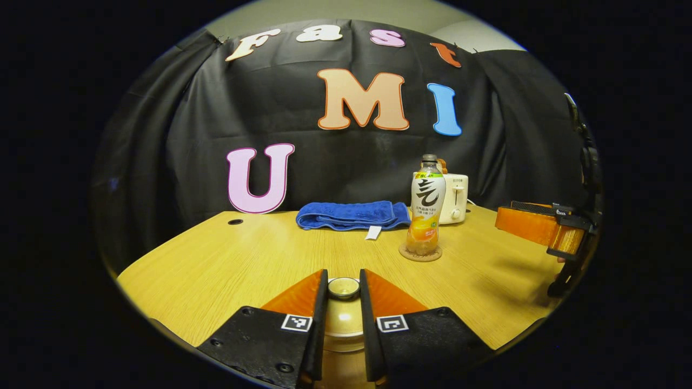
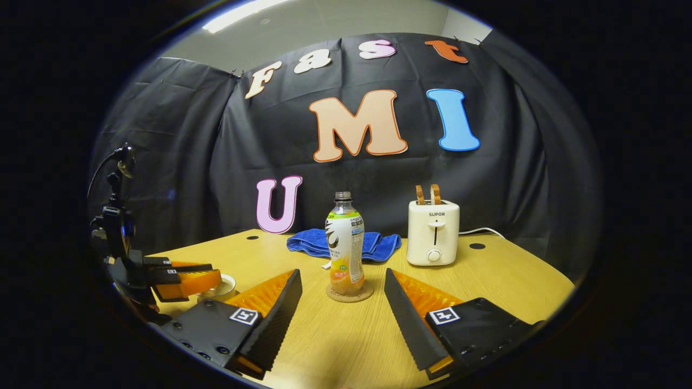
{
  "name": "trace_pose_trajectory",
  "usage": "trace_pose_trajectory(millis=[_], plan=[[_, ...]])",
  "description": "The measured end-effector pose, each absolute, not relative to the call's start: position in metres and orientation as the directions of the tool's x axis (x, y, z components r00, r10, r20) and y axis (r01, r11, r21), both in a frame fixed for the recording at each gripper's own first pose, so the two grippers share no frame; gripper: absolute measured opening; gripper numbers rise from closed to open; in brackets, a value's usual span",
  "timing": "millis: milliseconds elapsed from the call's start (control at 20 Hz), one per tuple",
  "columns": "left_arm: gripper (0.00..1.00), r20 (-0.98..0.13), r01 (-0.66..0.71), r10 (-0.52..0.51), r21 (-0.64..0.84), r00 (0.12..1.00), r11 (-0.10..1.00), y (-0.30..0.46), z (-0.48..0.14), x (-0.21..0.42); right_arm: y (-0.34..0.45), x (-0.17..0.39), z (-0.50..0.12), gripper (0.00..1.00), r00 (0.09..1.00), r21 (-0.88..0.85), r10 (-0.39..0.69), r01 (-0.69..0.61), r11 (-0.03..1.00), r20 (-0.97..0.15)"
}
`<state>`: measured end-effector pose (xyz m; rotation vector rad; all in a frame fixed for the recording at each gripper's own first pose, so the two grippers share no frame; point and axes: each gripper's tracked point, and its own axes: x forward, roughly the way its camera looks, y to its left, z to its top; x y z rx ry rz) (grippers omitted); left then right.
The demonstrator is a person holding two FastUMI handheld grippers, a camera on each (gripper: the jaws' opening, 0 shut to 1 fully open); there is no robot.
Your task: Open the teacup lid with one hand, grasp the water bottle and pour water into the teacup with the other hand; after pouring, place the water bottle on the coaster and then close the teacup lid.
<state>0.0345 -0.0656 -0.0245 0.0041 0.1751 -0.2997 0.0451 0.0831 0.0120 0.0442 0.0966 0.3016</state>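
Both views low, facing wall, sharing bottle (image 1: 427, 208) (image 2: 345, 246)

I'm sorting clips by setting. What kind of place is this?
Likely a staged recording booth, not a home kitchen: a wooden table against a black cloth wall, with a toaster, blue towel and water bottle as props.

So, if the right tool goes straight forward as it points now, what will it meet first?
Most likely the water bottle, which stands on the coaster centred ahead of the open right tool. The blue towel lies behind it; depth is hard to judge.
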Motion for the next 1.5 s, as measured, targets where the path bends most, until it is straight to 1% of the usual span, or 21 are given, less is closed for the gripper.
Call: trace_pose_trajectory(millis=[50,150,200,250,300,350,450,500,600,650,850,900,950,1050,1100,1200,1250,1300,1350,1400,1500], plan=[[0.31,-0.170,0.293,-0.293,-0.024,0.941,0.956,-0.064,-0.024,0.031,0.084,0.042,0.012,0.95,0.949,0.061,0.302,-0.297,0.953,-0.089],[0.62,-0.151,0.278,-0.278,-0.022,0.949,0.960,-0.061,-0.018,0.032,0.086,0.038,0.014,0.96,0.949,0.063,0.304,-0.300,0.952,-0.085],[0.77,-0.135,0.266,-0.266,-0.016,0.954,0.964,-0.058,-0.013,0.031,0.086,0.036,0.017,0.99,0.948,0.067,0.307,-0.302,0.951,-0.081],[0.93,-0.115,0.253,-0.252,-0.005,0.961,0.967,-0.055,-0.007,0.030,0.087,0.033,0.019,0.97,0.948,0.074,0.308,-0.302,0.950,-0.075],[0.98,-0.097,0.238,-0.236,0.008,0.967,0.971,-0.050,0.001,0.027,0.087,0.029,0.022,0.98,0.949,0.081,0.306,-0.301,0.950,-0.069],[0.98,-0.074,0.227,-0.225,0.020,0.972,0.974,-0.047,0.009,0.026,0.086,0.026,0.026,0.96,0.953,0.082,0.298,-0.293,0.953,-0.060],[0.98,-0.033,0.215,-0.214,0.031,0.976,0.976,-0.044,0.022,0.017,0.081,0.016,0.032,0.96,0.961,0.070,0.272,-0.268,0.961,-0.043],[0.98,-0.021,0.216,-0.216,0.032,0.976,0.976,-0.044,0.027,0.011,0.082,0.011,0.034,0.99,0.963,0.065,0.266,-0.263,0.962,-0.035],[0.98,-0.006,0.228,-0.228,0.027,0.974,0.973,-0.046,0.030,0.001,0.085,-0.008,0.037,0.97,0.967,0.053,0.253,-0.252,0.966,-0.027],[0.98,0.000,0.238,-0.238,0.019,0.971,0.971,-0.049,0.030,-0.005,0.086,-0.013,0.036,0.99,0.968,0.046,0.249,-0.248,0.968,-0.023],[0.98,-0.002,0.234,-0.234,0.002,0.972,0.972,-0.044,0.022,-0.019,0.085,-0.030,0.024,0.95,0.975,0.009,0.221,-0.221,0.975,-0.022],[0.99,-0.005,0.225,-0.225,0.000,0.974,0.974,-0.041,0.020,-0.021,0.084,-0.034,0.022,0.97,0.978,-0.002,0.210,-0.210,0.978,-0.020],[0.98,-0.006,0.216,-0.216,-0.004,0.976,0.976,-0.038,0.017,-0.023,0.083,-0.037,0.020,0.99,0.979,-0.013,0.201,-0.201,0.979,-0.020],[0.98,-0.006,0.202,-0.202,-0.017,0.979,0.979,-0.034,0.014,-0.027,0.083,-0.041,0.016,0.99,0.981,-0.018,0.193,-0.193,0.981,-0.019],[0.98,-0.004,0.198,-0.198,-0.024,0.980,0.980,-0.032,0.013,-0.028,0.084,-0.042,0.014,0.97,0.982,-0.013,0.190,-0.190,0.982,-0.022],[0.98,-0.007,0.182,-0.182,-0.034,0.983,0.983,-0.028,0.011,-0.029,0.082,-0.044,0.009,0.97,0.983,0.000,0.181,-0.181,0.983,-0.028],[0.98,-0.009,0.177,-0.177,-0.036,0.984,0.984,-0.026,0.009,-0.030,0.081,-0.044,0.006,0.99,0.984,0.003,0.176,-0.176,0.984,-0.034],[0.98,-0.009,0.175,-0.176,-0.036,0.984,0.984,-0.026,0.009,-0.031,0.080,-0.045,0.002,0.95,0.984,0.007,0.171,-0.171,0.985,-0.038],[0.98,-0.011,0.172,-0.172,-0.036,0.985,0.985,-0.025,0.008,-0.032,0.079,-0.045,-0.001,0.97,0.985,0.007,0.165,-0.165,0.986,-0.044],[0.98,-0.014,0.170,-0.170,-0.037,0.985,0.985,-0.024,0.006,-0.032,0.078,-0.045,-0.005,0.95,0.986,0.009,0.161,-0.161,0.987,-0.051],[0.98,-0.025,0.168,-0.169,-0.041,0.985,0.985,-0.025,0.000,-0.032,0.076,-0.046,-0.006,0.99,0.987,0.017,0.155,-0.155,0.988,-0.046]])
